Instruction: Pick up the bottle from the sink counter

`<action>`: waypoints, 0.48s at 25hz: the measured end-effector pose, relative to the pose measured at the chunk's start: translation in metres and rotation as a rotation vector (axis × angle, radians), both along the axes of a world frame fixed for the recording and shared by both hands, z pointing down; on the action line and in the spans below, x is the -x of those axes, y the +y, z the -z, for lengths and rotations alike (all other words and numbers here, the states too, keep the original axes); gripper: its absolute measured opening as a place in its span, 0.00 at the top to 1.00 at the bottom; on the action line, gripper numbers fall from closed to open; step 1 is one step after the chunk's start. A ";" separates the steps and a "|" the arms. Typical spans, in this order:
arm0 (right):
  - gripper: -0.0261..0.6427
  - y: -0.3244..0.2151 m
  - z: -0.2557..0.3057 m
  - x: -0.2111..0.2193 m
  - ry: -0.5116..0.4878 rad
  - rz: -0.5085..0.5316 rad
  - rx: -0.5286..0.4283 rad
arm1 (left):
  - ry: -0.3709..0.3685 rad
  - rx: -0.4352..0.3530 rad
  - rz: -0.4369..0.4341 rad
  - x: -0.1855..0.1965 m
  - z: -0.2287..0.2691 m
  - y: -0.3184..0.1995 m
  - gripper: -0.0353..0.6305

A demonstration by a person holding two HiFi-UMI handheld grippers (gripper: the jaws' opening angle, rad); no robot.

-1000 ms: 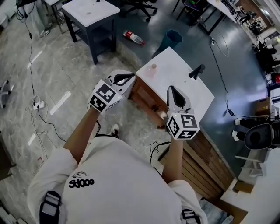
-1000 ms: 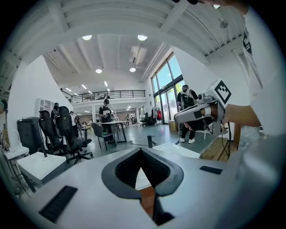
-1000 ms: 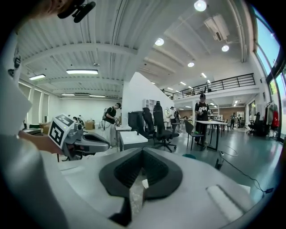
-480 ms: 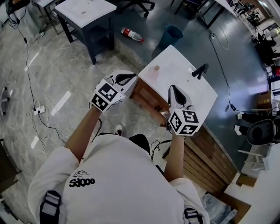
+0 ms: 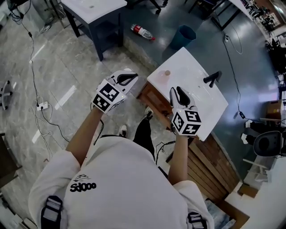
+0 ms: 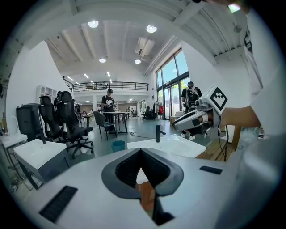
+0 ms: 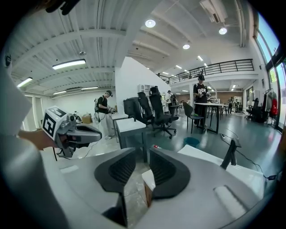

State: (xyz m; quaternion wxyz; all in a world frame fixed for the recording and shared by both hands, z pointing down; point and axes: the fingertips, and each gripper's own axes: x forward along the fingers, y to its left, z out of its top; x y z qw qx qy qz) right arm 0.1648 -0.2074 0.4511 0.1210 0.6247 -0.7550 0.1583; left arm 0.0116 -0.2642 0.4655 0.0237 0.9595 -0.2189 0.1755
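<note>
A small pale bottle (image 5: 167, 73) with a tan top stands near the far left corner of the white sink counter (image 5: 196, 96). My right gripper (image 5: 178, 91) hangs over the counter's near edge, short of the bottle. Its jaws have just been opening and stand apart with nothing between them (image 7: 142, 152). My left gripper (image 5: 131, 77) is off the counter's left side, above the floor, and its tips meet, empty (image 6: 141, 151). The bottle is hidden in both gripper views.
A black faucet (image 5: 213, 78) rises at the counter's right side. The counter sits on a wooden cabinet (image 5: 154, 100). On the floor beyond lie a red-labelled bottle (image 5: 143, 31) and a blue bin (image 5: 185, 35). A dark table with a white top (image 5: 96, 9) stands far left. Cables (image 5: 40, 107) trail left.
The person has stepped nearer the counter; a leg now shows below. Both grippers have sunk and moved forward, the right one now over the counter's near edge.
</note>
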 end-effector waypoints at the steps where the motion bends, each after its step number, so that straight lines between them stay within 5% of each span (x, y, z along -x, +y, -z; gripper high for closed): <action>1: 0.80 -0.004 -0.003 -0.001 0.000 0.005 0.006 | -0.002 0.006 0.010 0.001 -0.002 -0.004 0.94; 12: 0.70 -0.057 -0.046 -0.017 -0.013 0.067 0.076 | -0.027 0.062 0.076 -0.008 -0.029 -0.032 0.94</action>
